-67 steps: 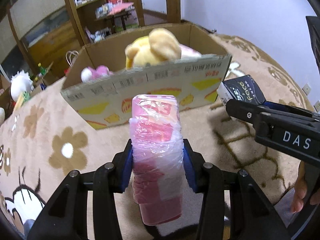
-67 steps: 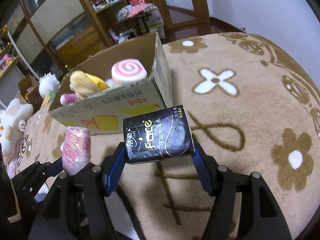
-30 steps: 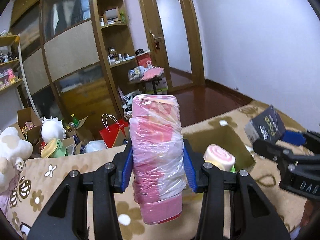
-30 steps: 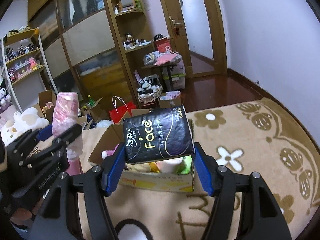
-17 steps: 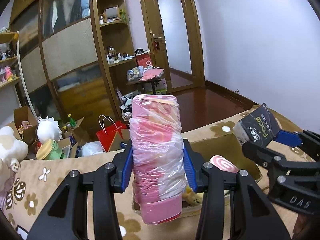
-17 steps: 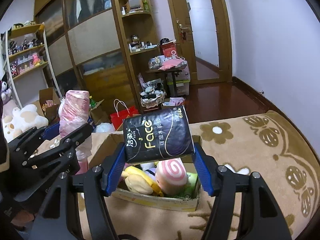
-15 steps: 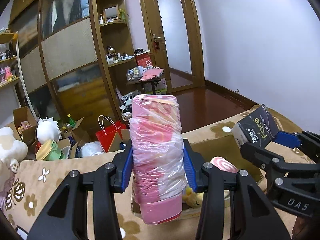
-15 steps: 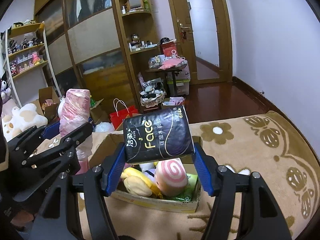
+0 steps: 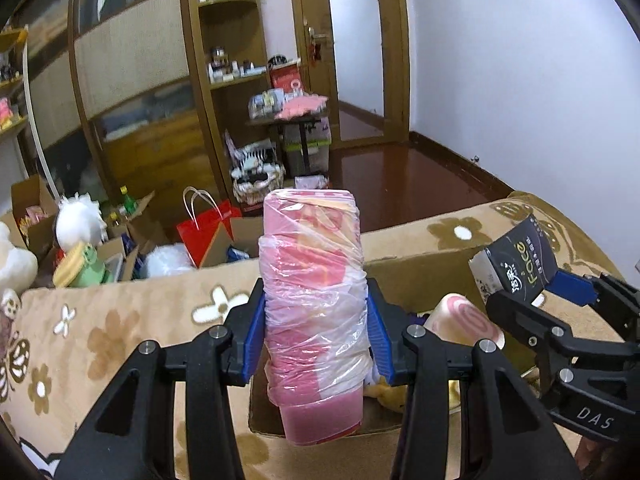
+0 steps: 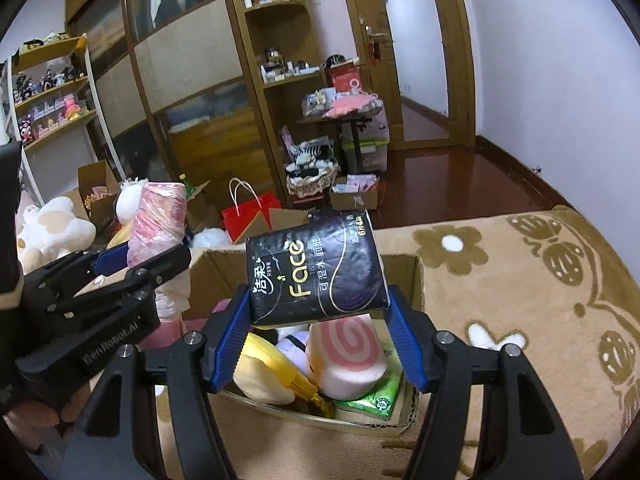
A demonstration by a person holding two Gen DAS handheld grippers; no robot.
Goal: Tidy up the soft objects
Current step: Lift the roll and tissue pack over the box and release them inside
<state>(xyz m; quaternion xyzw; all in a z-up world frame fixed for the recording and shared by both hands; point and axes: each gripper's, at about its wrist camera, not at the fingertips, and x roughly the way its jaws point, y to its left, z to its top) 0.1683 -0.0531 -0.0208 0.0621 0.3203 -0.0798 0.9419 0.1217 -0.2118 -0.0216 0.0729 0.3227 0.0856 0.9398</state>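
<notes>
My left gripper is shut on a pink bundle wrapped in clear plastic and holds it above the near-left part of the open cardboard box. My right gripper is shut on a black "Face" tissue pack and holds it over the box. In the box lie a pink swirl roll plush, a yellow plush and a green tissue pack. The pink bundle and left gripper show at left in the right wrist view.
The box stands on a beige flowered carpet. Beyond its edge are a red paper bag, white plush toys, small cartons and wooden shelving. A doorway is at the back right.
Both grippers have moved forward and lower over the box, each still holding its item. The box contents now show larger below the tissue pack.
</notes>
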